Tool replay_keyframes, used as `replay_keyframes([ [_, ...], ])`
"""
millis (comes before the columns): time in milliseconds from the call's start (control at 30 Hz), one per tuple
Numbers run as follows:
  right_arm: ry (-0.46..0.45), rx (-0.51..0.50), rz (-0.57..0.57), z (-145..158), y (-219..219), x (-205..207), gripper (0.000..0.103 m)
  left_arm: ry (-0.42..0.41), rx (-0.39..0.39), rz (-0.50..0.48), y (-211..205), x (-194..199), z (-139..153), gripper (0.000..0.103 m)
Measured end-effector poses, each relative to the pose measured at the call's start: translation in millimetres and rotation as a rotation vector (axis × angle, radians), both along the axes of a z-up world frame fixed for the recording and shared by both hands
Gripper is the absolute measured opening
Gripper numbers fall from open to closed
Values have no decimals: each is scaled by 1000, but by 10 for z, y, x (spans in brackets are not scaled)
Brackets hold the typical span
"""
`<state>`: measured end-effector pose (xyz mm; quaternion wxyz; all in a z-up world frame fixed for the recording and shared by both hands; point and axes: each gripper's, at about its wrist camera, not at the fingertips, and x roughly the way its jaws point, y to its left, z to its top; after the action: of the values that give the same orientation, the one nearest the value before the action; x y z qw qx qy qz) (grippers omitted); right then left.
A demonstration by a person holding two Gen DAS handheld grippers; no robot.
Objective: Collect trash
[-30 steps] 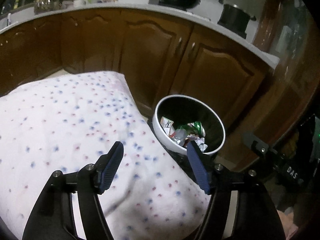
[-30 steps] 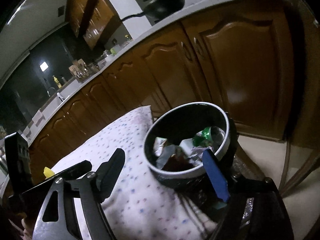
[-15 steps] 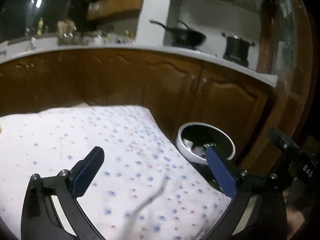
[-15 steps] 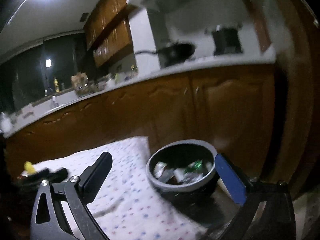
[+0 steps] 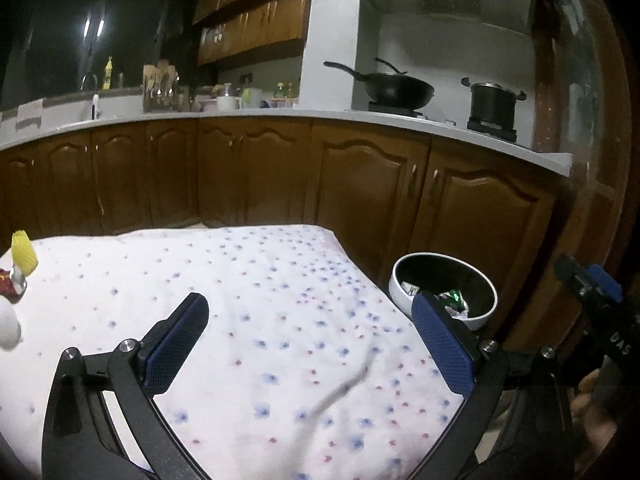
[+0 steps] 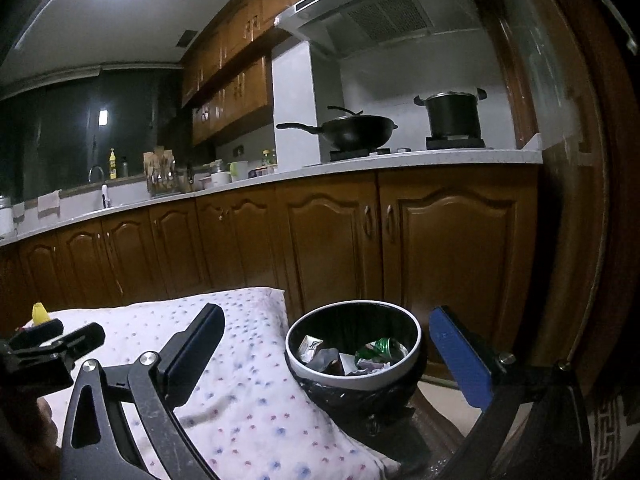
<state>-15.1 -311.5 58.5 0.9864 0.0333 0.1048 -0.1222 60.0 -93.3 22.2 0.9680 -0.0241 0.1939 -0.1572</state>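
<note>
Kitchen cabinets (image 6: 320, 248) stand behind a spotted tabletop (image 5: 260, 300). Left gripper (image 5: 310, 344) and right gripper (image 6: 332, 354) hold their fingers wide apart, empty. Trash (image 6: 352, 356) fills the bin (image 6: 354, 378) at 3 o'clock of the tabletop.

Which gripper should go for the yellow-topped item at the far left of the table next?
Left. The left gripper is open and empty over the tablecloth, with the yellow-topped item on its side. The right gripper, also open, faces the trash bin.
</note>
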Motion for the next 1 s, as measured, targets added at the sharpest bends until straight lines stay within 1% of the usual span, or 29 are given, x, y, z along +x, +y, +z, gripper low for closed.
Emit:
replay_keyframes([
  [133,7,2,9,-9,26,-15,103,-24,23,11,-34,-63,7,103],
  [367,16,24,14,-24,4,-20,103,-39,48,25,-88,-111,-9,103],
  [700,30,31,22,-67,20,-9,103,-57,60,36,-108,-154,-5,103],
  [1000,37,36,28,-86,22,-1,103,-52,49,39,-90,-159,7,103],
])
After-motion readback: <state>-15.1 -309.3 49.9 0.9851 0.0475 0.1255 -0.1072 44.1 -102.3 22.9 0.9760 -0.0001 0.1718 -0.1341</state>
